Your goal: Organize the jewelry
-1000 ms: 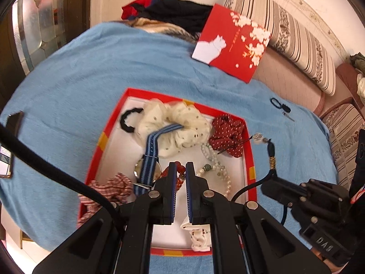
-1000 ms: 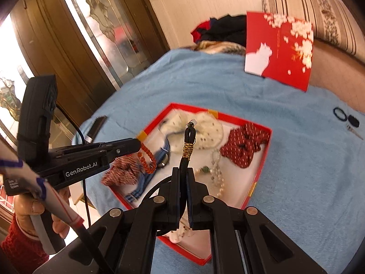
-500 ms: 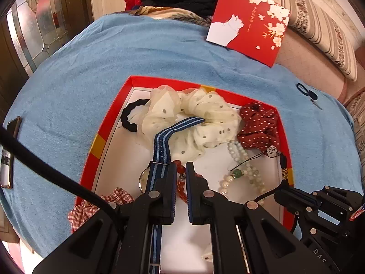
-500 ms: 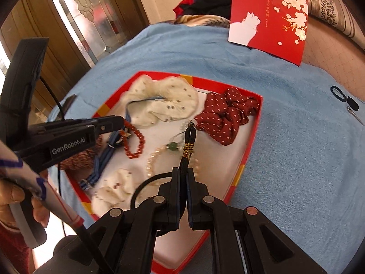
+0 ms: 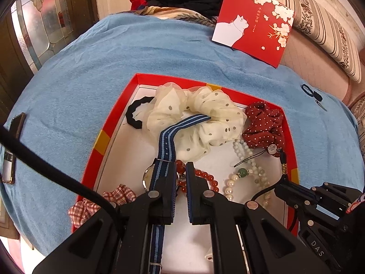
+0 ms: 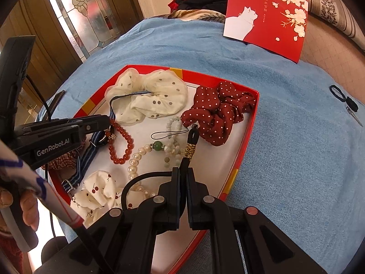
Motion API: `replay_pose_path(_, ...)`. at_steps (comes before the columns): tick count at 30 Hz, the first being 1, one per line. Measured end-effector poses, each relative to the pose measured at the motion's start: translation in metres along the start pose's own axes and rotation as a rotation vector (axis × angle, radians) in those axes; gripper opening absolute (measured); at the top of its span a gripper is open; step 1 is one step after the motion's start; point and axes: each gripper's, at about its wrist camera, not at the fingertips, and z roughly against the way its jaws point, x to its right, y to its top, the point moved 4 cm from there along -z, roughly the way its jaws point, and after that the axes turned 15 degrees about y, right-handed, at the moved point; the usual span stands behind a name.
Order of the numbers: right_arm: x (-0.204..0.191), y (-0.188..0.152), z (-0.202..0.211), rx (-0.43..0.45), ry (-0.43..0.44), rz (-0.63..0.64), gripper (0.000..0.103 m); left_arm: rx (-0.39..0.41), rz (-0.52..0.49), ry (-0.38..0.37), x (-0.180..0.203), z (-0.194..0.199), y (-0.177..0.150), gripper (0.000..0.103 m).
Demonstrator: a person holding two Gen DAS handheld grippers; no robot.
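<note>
Left tool [image 5: 180, 173] pinched on red bead bracelet [image 6: 121, 143], right tool [image 6: 183, 171] clamped on black charm cord [image 6: 191, 147], both over red tray [image 5: 109, 134] of scrunchies.

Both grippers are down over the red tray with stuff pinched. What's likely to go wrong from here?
1. The right gripper is shut on a black cord charm whose thin loop lies across the pearl bracelet; pulling may snag and drag the beads.
2. The left gripper is shut on the red bead bracelet beside the striped watch strap; lifting might catch the watch too.
3. The strap's end rests on the cream scrunchie, which could shift.
</note>
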Motion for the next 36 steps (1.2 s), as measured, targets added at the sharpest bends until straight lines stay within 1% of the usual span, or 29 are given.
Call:
replay_pose_path(6, -0.006, -0.003, 0.002, -0.006, 0.008, 0.007, 0.006, 0.048, -0.004, 0.026, -0.002, 0.022, -0.003, 0.008)
replay_pose_path(7, -0.008, -0.004, 0.002, -0.008, 0.01, 0.008, 0.006, 0.059, -0.005, 0.033, -0.003, 0.027, -0.004, 0.009)
replay_pose_path(8, -0.009, -0.004, 0.003, -0.01, 0.013, 0.007, 0.007, 0.068, -0.005, 0.039, -0.003, 0.031, -0.004, 0.013)
replay_pose_path(9, -0.011, -0.005, 0.003, -0.011, 0.017, 0.006, 0.009, 0.08, -0.004, 0.045, -0.004, 0.036, -0.004, 0.015)
replay_pose_path(10, -0.012, -0.006, 0.004, -0.012, 0.021, 0.004, 0.012, 0.091, -0.003, 0.05, -0.005, 0.041, -0.004, 0.02)
replay_pose_path(11, -0.014, -0.006, 0.005, -0.012, 0.027, 0.001, 0.019, 0.104, -0.001, 0.057, -0.006, 0.046, -0.004, 0.024)
replay_pose_path(12, -0.016, -0.007, 0.007, -0.01, 0.033, -0.002, 0.025, 0.119, 0.001, 0.064, -0.007, 0.052, -0.004, 0.025)
replay_pose_path(14, -0.019, -0.008, 0.011, -0.003, 0.043, -0.005, 0.031, 0.142, 0.005, 0.074, -0.01, 0.062, -0.006, 0.03)
replay_pose_path(17, -0.025, -0.009, 0.018, 0.004, 0.048, -0.003, 0.034, 0.17, 0.01, 0.084, -0.012, 0.076, -0.007, 0.034)
replay_pose_path(20, -0.029, -0.01, 0.028, 0.018, 0.052, -0.001, 0.041, 0.192, 0.012, 0.091, -0.013, 0.086, -0.01, 0.038)
replay_pose_path(23, -0.033, -0.013, 0.039, 0.027, 0.054, 0.007, 0.044, 0.214, 0.013, 0.092, -0.013, 0.097, -0.014, 0.041)
replay_pose_path(28, -0.033, -0.018, 0.054, 0.046, 0.044, 0.01, 0.047, 0.232, 0.009, 0.093, -0.01, 0.107, -0.019, 0.042)
replay_pose_path(36, -0.007, -0.021, 0.066, 0.097, 0.0, -0.047, 0.048, 0.233, -0.004, 0.103, -0.006, 0.104, -0.024, 0.043)
